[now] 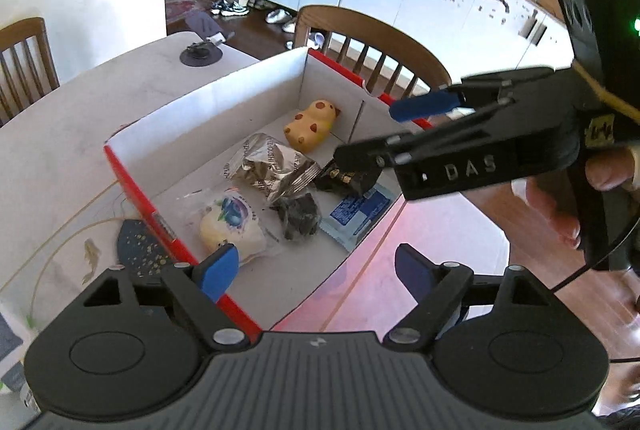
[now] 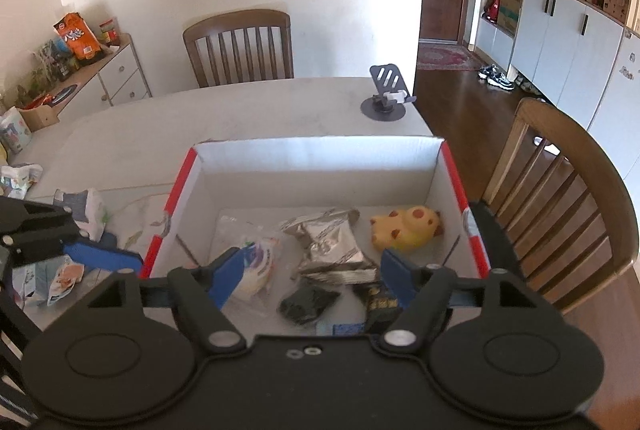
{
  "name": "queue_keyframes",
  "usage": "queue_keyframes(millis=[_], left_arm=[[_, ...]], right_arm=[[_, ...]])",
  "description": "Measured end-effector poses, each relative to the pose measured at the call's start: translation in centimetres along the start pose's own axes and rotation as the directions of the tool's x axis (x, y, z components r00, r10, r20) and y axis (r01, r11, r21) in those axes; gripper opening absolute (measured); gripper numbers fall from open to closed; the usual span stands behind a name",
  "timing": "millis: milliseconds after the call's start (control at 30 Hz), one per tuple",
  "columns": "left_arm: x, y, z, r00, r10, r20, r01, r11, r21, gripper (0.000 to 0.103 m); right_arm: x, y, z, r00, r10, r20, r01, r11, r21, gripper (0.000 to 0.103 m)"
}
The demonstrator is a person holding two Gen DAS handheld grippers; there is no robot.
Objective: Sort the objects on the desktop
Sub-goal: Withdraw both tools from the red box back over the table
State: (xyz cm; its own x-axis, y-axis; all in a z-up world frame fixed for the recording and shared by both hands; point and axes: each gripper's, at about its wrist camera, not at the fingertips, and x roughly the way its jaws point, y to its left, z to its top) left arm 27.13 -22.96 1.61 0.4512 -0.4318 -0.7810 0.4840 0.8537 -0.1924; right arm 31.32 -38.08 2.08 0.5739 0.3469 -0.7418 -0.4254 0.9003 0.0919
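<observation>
A red-edged white cardboard box (image 1: 132, 186) (image 2: 452, 166) stands on the table. Inside lie a yellow spotted toy (image 1: 312, 124) (image 2: 406, 226), a silver foil packet (image 1: 272, 166) (image 2: 328, 242), a round wrapped pastry (image 1: 230, 226) (image 2: 256, 270), a dark wrapped snack (image 1: 298, 216) (image 2: 306, 304), a black-and-gold sachet (image 1: 346, 180) (image 2: 380, 304) and a blue-white sachet (image 1: 358, 212) (image 2: 340, 328). My left gripper (image 1: 316, 270) is open and empty above the box's near edge. My right gripper (image 2: 316, 278) (image 1: 372, 136) is open and empty over the box, just above the black-and-gold sachet.
Several loose snack packets (image 2: 76, 210) lie on the table left of the box. A dark coaster with gold specks (image 1: 138, 244) lies beside the box. A phone stand (image 2: 386, 90) sits at the far table corner. Wooden chairs (image 2: 560, 198) surround the table.
</observation>
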Motion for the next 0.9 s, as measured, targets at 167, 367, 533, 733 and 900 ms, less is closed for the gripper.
queue_keyframes(millis=[167,367,533,733,900], left_arm=[[-1.4,0.4,-1.2,1.0,0.005,0.021,-0.005,1.0,-0.013,0.1],[-3.1,1.1,-3.2,0.999,0.02,0.046,-0.019,0.999,-0.029,0.103],[-4.6,2.0,-5.1,0.998,0.034,0.044,-0.032,0.998,-0.047,0.103],[-6.3,3.6,-7.6,0.999,0.031,0.041,-0.028,0.997,-0.078,0.103],[-7.8,4.8,-9.4,0.998,0.027,0.06,-0.021,0.996,-0.086,0.103]], right_arm=[[-0.7,0.9,-0.6,1.0,0.019,0.008,-0.019,1.0,0.02,0.081],[-1.3,2.0,-1.6,1.0,0.015,0.018,-0.016,0.999,0.044,0.082],[-1.3,3.7,-2.3,1.0,0.012,0.013,-0.012,0.998,0.058,0.083],[-1.5,5.8,-3.0,1.0,0.017,0.008,-0.017,0.996,0.087,0.083],[-1.2,8.2,-3.3,1.0,0.02,-0.002,-0.02,0.996,0.086,0.083]])
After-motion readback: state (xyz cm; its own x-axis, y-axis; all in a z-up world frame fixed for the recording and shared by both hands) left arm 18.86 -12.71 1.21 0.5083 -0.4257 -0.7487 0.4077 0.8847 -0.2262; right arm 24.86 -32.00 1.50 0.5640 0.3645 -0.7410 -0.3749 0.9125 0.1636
